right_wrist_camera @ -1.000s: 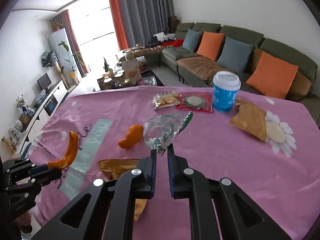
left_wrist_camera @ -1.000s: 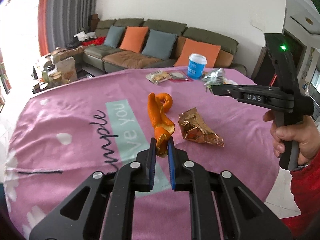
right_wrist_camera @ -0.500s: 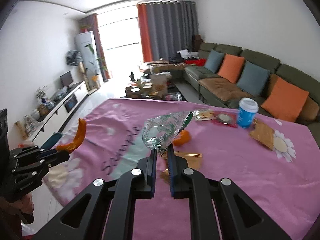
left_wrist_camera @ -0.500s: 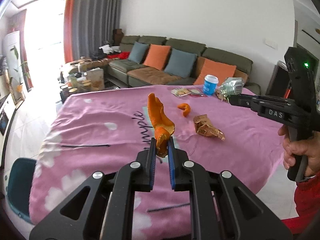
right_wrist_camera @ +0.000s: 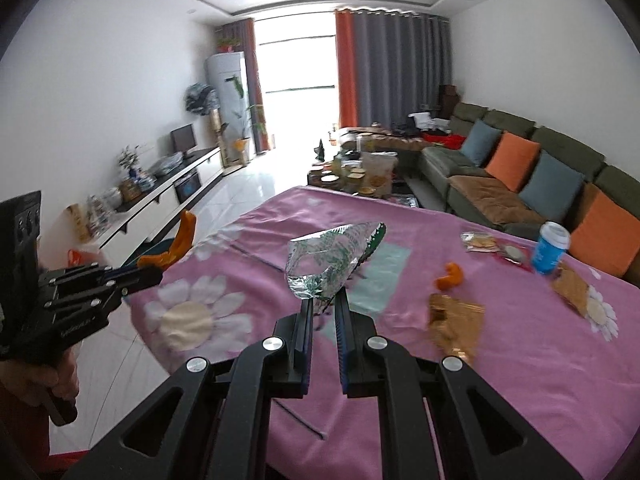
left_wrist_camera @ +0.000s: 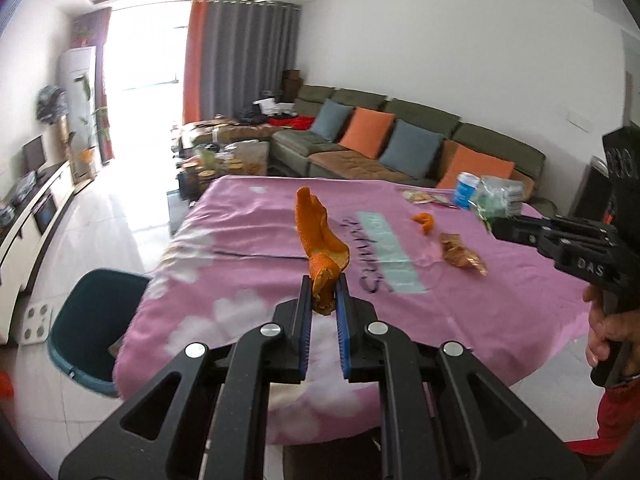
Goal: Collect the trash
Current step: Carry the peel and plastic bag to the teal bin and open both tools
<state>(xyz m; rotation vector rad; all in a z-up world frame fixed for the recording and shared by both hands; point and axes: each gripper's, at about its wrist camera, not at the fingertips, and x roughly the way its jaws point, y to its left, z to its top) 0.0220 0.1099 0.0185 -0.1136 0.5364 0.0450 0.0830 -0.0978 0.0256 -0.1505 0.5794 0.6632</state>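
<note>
My left gripper [left_wrist_camera: 322,284] is shut on a long orange peel [left_wrist_camera: 320,236] that stands up above the pink tablecloth. My right gripper [right_wrist_camera: 323,300] is shut on a crumpled clear wrapper with green print [right_wrist_camera: 332,260], held over the table. Each gripper shows in the other's view: the right gripper [left_wrist_camera: 494,229] with the wrapper [left_wrist_camera: 498,200] at the right edge, the left gripper [right_wrist_camera: 158,274] with the peel [right_wrist_camera: 180,242] at the left. On the cloth lie a small orange peel [right_wrist_camera: 450,276] and a gold foil wrapper [right_wrist_camera: 454,322].
A dark teal bin [left_wrist_camera: 100,316] stands on the floor left of the table [left_wrist_camera: 248,312]. At the table's far end are a blue paper cup [right_wrist_camera: 550,248], snack packets [right_wrist_camera: 484,242] and a brown wrapper [right_wrist_camera: 572,286]. A sofa [right_wrist_camera: 520,176] and a low cluttered table lie beyond.
Both grippers have drawn back from the table's middle and swung left, each carrying its piece. The table edge, the floor and the teal bin have come into view.
</note>
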